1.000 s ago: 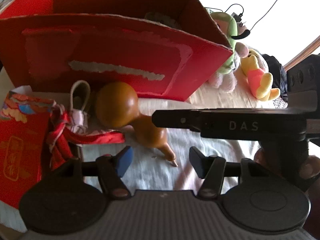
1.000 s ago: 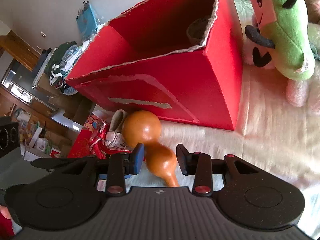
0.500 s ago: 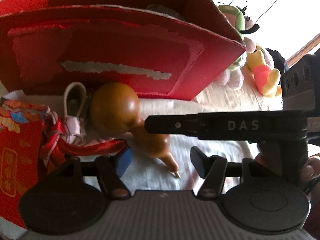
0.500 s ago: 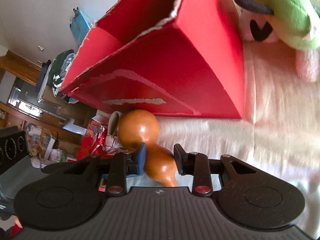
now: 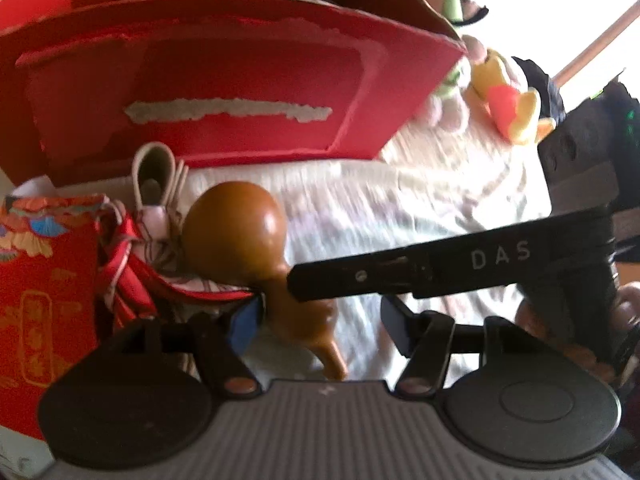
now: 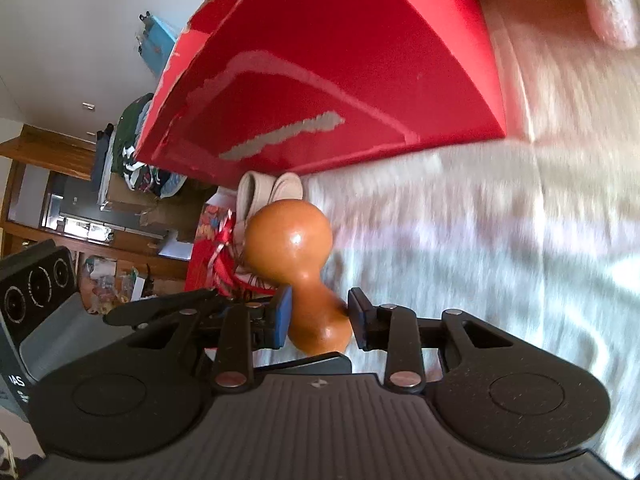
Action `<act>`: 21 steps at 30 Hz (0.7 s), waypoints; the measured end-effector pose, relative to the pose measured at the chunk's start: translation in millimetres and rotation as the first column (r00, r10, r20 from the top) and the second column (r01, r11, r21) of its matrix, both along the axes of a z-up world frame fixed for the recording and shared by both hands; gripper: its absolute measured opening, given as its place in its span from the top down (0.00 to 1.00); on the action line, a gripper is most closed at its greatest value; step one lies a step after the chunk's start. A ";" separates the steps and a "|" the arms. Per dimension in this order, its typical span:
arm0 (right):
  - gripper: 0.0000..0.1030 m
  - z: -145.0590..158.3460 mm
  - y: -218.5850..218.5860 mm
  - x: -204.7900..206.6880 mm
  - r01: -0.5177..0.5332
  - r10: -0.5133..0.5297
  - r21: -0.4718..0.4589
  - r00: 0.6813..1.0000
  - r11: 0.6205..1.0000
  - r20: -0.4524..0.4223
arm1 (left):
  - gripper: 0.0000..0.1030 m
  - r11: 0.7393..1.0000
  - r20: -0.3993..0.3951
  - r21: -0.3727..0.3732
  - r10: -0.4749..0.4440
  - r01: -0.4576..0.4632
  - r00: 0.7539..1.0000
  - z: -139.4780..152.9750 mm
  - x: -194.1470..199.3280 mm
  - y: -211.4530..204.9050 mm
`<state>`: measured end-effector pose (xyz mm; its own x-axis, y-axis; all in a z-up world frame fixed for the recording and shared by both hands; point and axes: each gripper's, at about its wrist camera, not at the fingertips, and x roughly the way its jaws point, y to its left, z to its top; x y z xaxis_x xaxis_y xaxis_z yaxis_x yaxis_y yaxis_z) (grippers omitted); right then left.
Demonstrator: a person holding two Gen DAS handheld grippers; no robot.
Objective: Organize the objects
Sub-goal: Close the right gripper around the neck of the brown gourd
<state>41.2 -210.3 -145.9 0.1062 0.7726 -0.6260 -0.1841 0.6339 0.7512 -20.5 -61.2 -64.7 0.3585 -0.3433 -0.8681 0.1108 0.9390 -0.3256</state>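
glossy brown and hard-shelled, the gourd [image 6: 296, 268] lies on the pale bedspread [image 6: 480, 248] just in front of the red box [image 6: 340, 64], its big bulb toward the box and its thin stem pointing back at the cameras. beside the bulb sit a small pair of beige shoes [image 6: 268, 190] and a red gift bag [image 5: 44, 288] with ribbon. it looks light, stiff and slick, likely hollow, so a hard squeeze could crack it and a grip on the round bulb would probably slide off. the narrow waist is the sensible place to hold, since the swell on either side would stop it slipping through.

the right gripper [image 6: 318, 316] is low over the cloth, its fingers apart and set either side of the smaller lower bulb near that waist; the blue pad [image 6: 283, 314] looks close to the shell, but whether either pad touches i cannot tell. the left gripper [image 5: 320, 322] hangs close by, jaws wide and holding nothing, with the gourd's stem between its fingers. in its view the right tool's black arm crosses in front of the gourd.
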 end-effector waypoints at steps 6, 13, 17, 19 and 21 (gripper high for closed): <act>0.62 6.6 -0.7 0.8 0.004 -0.003 -0.031 0.999 1.000 0.039 | 0.39 0.997 0.014 0.065 -0.052 0.051 0.999 0.1 10.0 -20.7; 0.61 2.9 -34.0 -5.3 0.067 -0.067 -0.033 0.998 0.997 0.005 | 0.33 0.981 0.048 0.101 -0.169 0.164 0.984 0.7 12.1 -59.3; 0.60 1.4 -48.8 -6.1 0.112 -0.112 -0.028 0.994 0.993 0.007 | 0.25 0.976 0.071 0.127 -0.187 0.178 0.980 0.3 15.6 -68.0; 0.58 1.3 -46.3 -5.4 0.125 -0.124 -0.033 0.992 0.992 0.005 | 0.25 0.976 0.041 0.147 -0.167 0.159 0.985 -5.1 21.7 -68.8; 0.58 2.1 -44.5 -5.2 0.138 -0.138 -0.041 0.990 0.990 0.011 | 0.27 0.976 0.010 0.170 -0.142 0.138 0.990 -10.4 27.2 -64.9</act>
<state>36.0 -254.9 -143.8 0.2150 0.7233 -0.6562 -0.0987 0.6846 0.7222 6.7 -126.0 -75.1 0.3369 -0.2414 -0.9101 0.2507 0.9547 -0.1604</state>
